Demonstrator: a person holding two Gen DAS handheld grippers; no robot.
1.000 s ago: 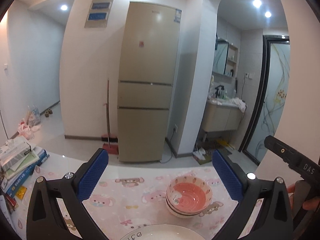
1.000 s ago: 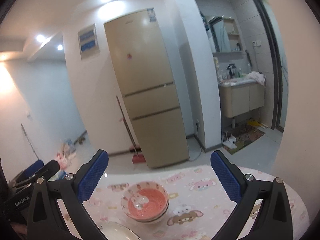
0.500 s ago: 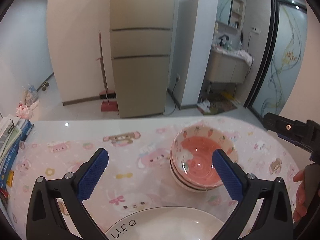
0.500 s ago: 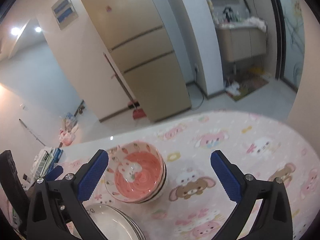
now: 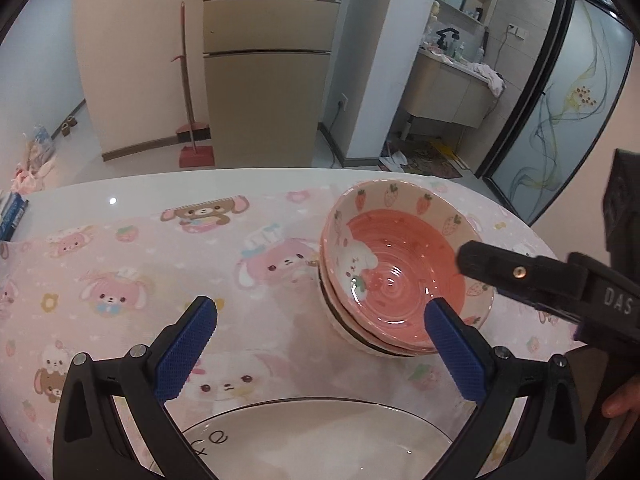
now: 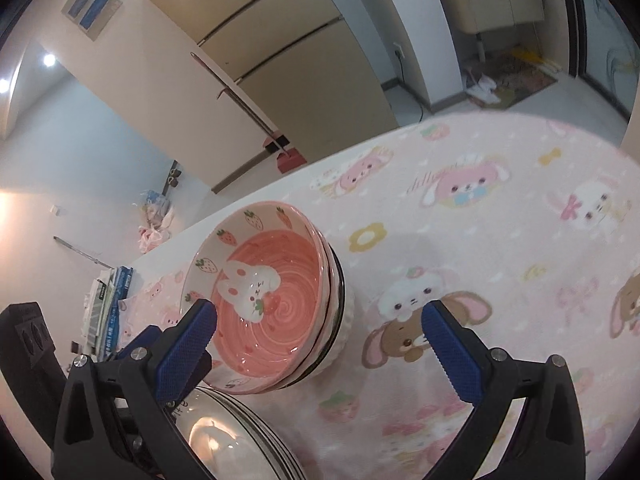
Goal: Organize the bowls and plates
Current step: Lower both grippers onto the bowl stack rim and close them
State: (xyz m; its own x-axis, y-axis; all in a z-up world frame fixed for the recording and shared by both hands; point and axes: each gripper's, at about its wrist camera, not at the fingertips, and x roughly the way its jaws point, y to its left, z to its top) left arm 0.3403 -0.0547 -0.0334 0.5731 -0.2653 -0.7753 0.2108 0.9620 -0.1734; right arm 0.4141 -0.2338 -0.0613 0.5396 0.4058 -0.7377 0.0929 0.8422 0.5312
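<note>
Both grippers, left (image 5: 320, 348) and right (image 6: 318, 346), gape empty over the stacked strawberry bowls (image 6: 266, 296) (plates (image 6: 236, 436) beside); next, probably grip a rim.

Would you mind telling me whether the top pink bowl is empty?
Empty: the top pink bowl shows its bare rabbit-patterned glazed bottom in both views, nothing inside.
</note>
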